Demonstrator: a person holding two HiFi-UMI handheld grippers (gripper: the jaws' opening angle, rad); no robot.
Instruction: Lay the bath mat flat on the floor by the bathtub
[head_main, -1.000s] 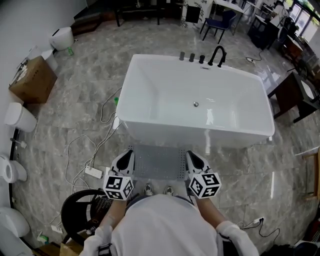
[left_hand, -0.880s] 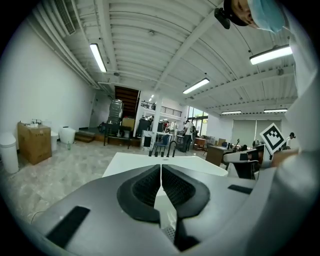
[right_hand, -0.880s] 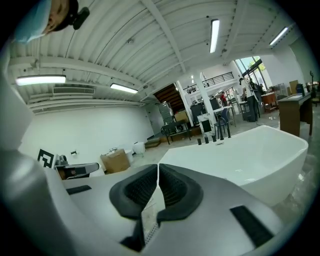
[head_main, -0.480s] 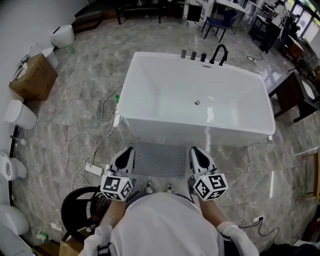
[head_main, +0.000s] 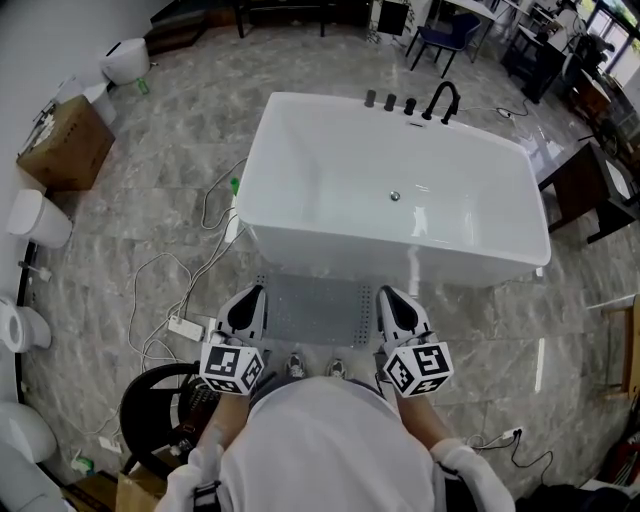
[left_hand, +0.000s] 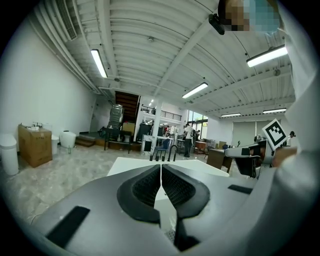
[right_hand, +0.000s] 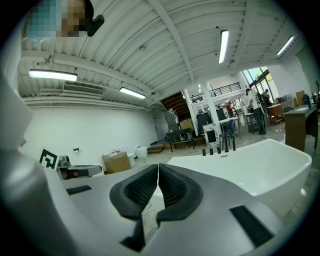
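The bath mat, grey and dotted with small holes, lies flat on the marble floor against the near side of the white bathtub. My left gripper hovers over the mat's left edge and my right gripper over its right edge, both well above the floor. In the left gripper view the left gripper has its jaws shut, with nothing between the pads. The right gripper is shut and empty as well. Each points roughly level toward the bathtub.
A black faucet stands on the tub's far rim. White cables and a power strip trail left of the mat. A black round stool is at my lower left. A cardboard box and a dark table flank the tub.
Both grippers have lifted slightly, the right a bit more, and stay shut. The mat lies where it was beside the tub. The head view has shifted a little.
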